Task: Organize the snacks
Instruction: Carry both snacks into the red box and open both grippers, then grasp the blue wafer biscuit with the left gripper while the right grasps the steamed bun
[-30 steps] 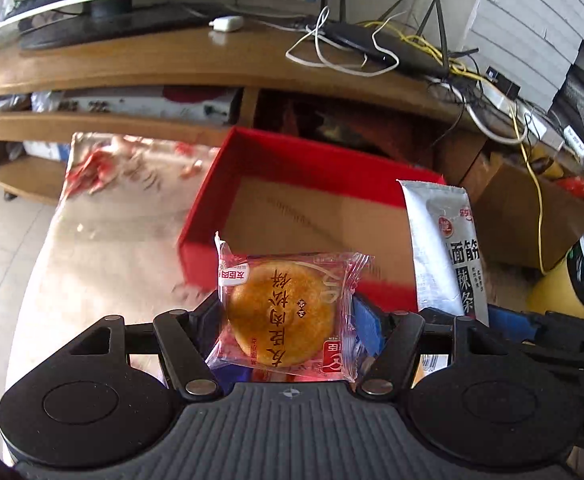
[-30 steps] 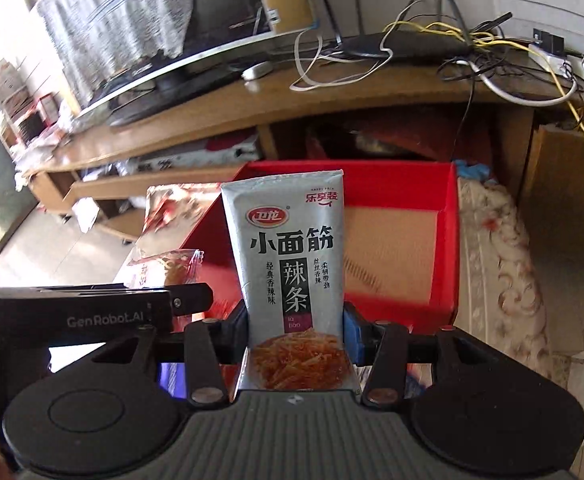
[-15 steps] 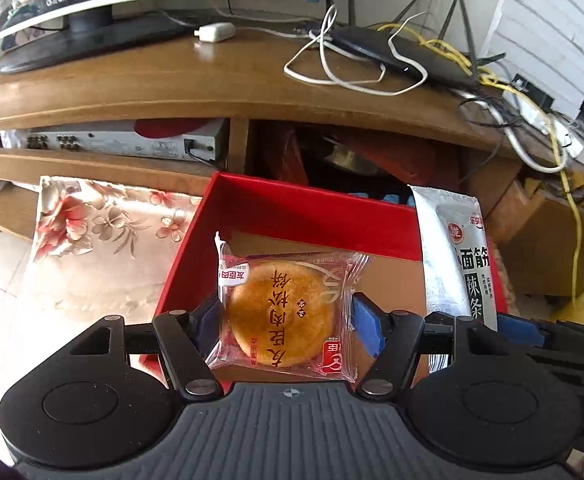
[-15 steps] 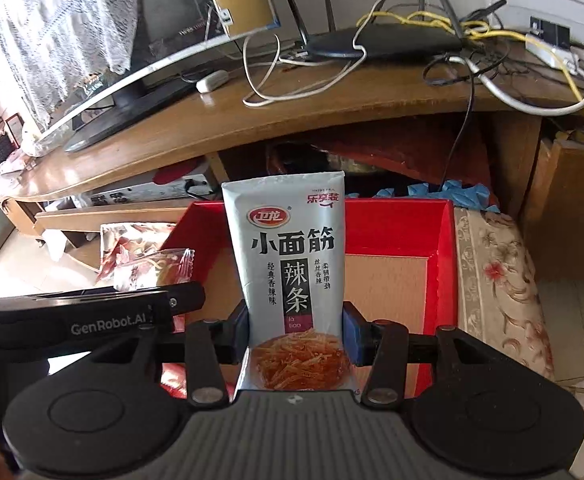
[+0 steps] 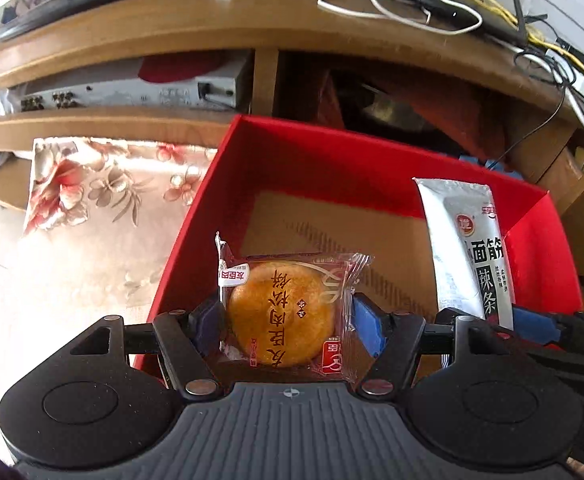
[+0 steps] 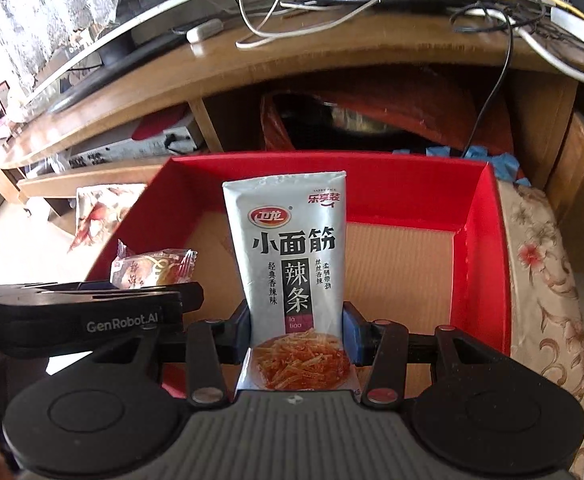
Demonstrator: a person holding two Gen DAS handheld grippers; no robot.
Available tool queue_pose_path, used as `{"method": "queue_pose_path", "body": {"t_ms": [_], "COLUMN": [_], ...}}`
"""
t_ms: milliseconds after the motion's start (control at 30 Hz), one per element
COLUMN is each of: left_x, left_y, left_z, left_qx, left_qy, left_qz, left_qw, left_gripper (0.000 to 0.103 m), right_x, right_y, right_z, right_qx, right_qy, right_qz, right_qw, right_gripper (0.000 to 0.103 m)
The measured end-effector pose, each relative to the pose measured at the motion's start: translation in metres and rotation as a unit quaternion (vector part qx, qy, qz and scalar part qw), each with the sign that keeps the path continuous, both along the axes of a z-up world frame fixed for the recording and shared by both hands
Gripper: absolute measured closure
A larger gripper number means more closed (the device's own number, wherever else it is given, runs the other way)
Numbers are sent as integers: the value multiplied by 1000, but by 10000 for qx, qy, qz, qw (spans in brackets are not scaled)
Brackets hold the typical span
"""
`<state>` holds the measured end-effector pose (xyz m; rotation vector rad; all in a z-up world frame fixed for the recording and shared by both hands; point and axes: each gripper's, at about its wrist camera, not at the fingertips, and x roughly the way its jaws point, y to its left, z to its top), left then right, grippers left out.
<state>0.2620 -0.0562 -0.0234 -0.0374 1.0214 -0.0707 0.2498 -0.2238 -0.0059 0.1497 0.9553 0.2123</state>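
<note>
The left gripper [image 5: 288, 326] is clamped on a round golden pastry [image 5: 286, 314] in crinkly clear wrap; the right gripper [image 6: 297, 334] pinches a glossy white snack pouch [image 6: 292, 264] upright. Both hang over the red box [image 6: 483, 264] with its bare cardboard floor, on a floral cloth [image 5: 104, 200]; beyond, a wooden TV stand [image 5: 172, 32] tangled with cables
</note>
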Motion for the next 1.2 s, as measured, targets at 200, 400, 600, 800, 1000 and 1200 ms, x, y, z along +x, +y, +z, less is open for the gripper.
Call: {"method": "queue_pose_path", "body": {"t_ms": [200,400,600,800,1000,1200], "left_x": [-1,-2,-8,-19,-37,-58], "left_y": [1,3,8,10,17,21], "left_z": [-2,7,16,25,36,39], "left_qx": [103,69,-90,-226,-365,-345], "left_qy": [17,-115,-177,-269,-362,-366], "left_qz": [-9,-8,54,90,124,107], "left_qw": [9999,9999,9998,9993,9986,9987], "left_gripper": [25,24,22,21,18,17], "right_x": [-1,-4,-11,-25,-43,-64], "right_y": [1,0,0,2,1,-5], "right_z": [0,7,18,29,37,37], "right_qx": [-145,-171,-117,-168,-177,-167], "right_qy": [-48,-192,-280,-412,-477,-432], "right_qz": [1,-26,-65,-74,-78,-150], "right_qw": [9999,9997,9995,9990,9987,9988], "right_gripper": [59,59,58,58,57,57]}}
